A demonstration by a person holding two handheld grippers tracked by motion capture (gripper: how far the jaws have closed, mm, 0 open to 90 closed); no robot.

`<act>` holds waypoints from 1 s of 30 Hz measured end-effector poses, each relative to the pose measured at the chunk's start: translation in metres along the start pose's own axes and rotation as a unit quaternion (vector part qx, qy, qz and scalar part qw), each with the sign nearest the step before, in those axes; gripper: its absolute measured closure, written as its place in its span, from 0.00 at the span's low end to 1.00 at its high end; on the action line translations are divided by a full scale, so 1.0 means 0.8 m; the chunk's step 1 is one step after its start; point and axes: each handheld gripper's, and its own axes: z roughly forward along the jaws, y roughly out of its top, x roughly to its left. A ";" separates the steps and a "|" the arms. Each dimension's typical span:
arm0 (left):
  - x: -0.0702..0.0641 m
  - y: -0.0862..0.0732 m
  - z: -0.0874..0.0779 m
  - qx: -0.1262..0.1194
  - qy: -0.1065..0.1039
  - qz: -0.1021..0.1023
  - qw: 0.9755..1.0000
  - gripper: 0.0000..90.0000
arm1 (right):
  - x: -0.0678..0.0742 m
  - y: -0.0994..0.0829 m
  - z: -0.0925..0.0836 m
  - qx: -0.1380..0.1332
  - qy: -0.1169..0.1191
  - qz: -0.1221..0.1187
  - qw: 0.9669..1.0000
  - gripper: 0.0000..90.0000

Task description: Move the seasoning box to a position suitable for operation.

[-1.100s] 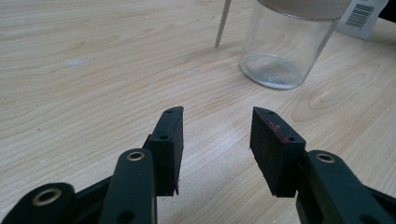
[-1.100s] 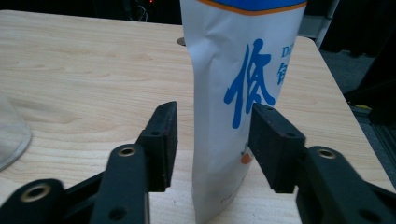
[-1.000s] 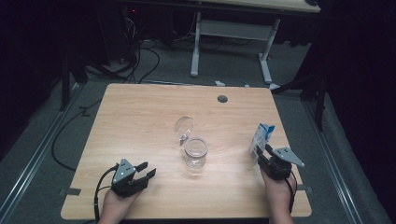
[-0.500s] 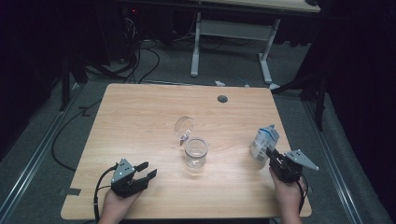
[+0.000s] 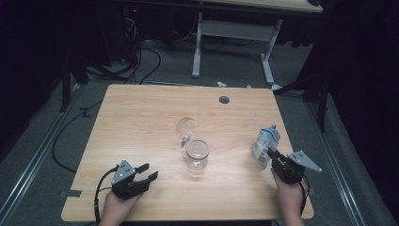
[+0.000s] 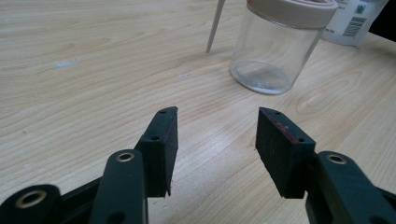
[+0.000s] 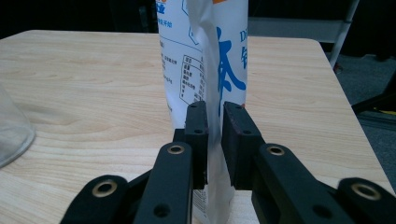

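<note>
1. The right gripper (image 5: 272, 156) is pinching a white pouch (image 5: 265, 145) with blue print by its side seam; in the right gripper view the two jaws are pressing together on that thin fold (image 7: 212, 135). Gripping the flat seam, not the bulging body, is probably giving a firm hold without squeezing the contents.

2. The pouch is standing upright near the right edge of the desk (image 5: 141, 117), well apart from the jar. Whether its base is resting on the wood or hanging just above it, I cannot tell.

3. A clear glass jar (image 5: 197, 154) is sitting near the middle of the desk with its mouth open. Its round hinged lid (image 5: 185, 127) is tipping back behind it, on the far side from the person, so the opening is lying free to receive something from above. The left gripper view shows the jar (image 6: 275, 51) with a beige collar and nothing much inside.

4. The left gripper (image 5: 147, 172) is lying low at the near left of the desk, its jaws spread wide and holding nothing. It is pointing toward the jar, and I judge it is waiting there to steady the glass.

5. The work in hand looks like bringing the pouch over to the jar for filling; the pouring itself is not yet under way.
</note>
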 end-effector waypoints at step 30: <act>-0.006 -0.002 0.003 -0.009 -0.039 0.008 0.999 0.51 | 0.024 0.057 0.000 0.119 0.053 -0.059 0.990 1.00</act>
